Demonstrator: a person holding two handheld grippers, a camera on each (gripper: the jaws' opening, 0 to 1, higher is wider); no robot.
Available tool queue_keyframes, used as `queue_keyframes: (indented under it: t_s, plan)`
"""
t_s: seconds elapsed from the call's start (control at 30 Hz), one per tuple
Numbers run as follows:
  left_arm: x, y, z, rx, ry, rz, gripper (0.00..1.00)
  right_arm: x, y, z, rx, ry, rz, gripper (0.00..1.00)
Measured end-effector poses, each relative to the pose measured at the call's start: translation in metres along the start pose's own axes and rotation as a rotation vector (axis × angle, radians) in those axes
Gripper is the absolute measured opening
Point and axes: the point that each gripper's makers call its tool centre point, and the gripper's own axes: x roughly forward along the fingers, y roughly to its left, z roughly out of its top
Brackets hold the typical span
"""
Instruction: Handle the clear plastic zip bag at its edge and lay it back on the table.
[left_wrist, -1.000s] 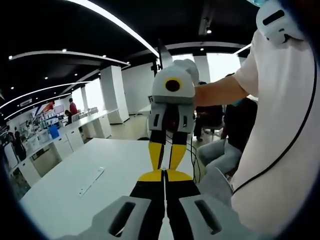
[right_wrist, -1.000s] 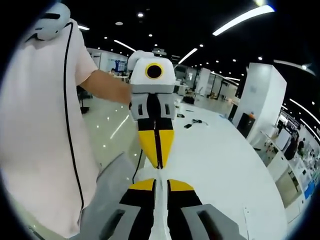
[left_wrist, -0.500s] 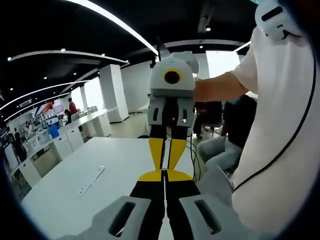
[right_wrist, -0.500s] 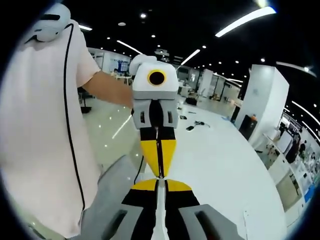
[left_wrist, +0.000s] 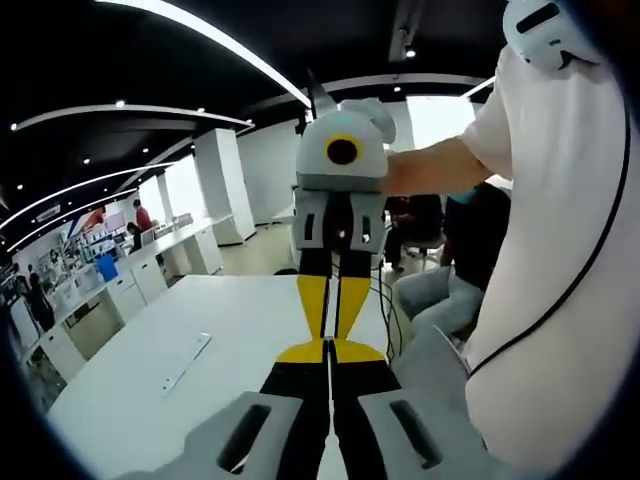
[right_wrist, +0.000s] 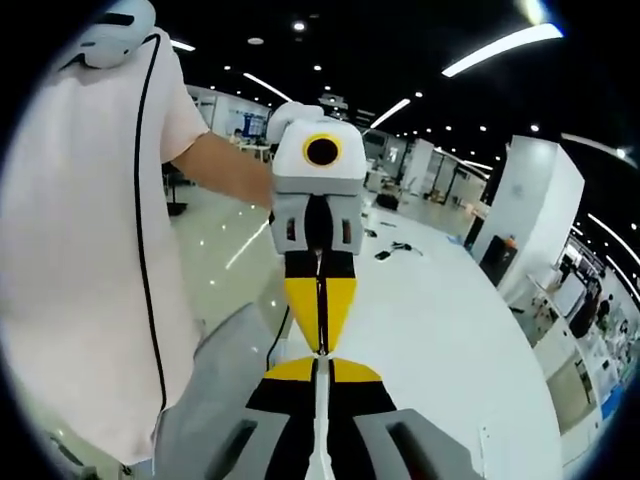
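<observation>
My two grippers face each other tip to tip, held up above a white table. In the left gripper view my left gripper has its jaws pressed together, and I see nothing between them. The right gripper comes down from above, held by a person's hand. In the right gripper view my right gripper is nearly closed on a thin pale strip, which looks like the edge of the clear zip bag. The left gripper meets it from above with its yellow fingers together. The rest of the bag is too clear to make out.
A person in a white shirt stands close on the right of the left gripper view and on the left of the right gripper view. A narrow white strip lies on the table. Desks, pillars and other people stand far behind.
Both grippers stay tip to tip. Each one's body sits a little higher in the other's view than a second ago, with a small shift of both pictures.
</observation>
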Motion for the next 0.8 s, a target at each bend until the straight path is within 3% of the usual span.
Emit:
queue_keyframes:
  t_s: [0.47,0.8]
  plan:
    - [-0.002,0.002,0.002,0.007,-0.002,0.01,0.0,-0.003,-0.002,-0.011,-0.003,0.035,-0.009,0.0]
    - [-0.01,0.009,0.005,0.006,-0.013,0.019,0.0,-0.01,-0.003,-0.033,0.027,0.072,-0.022,0.0]
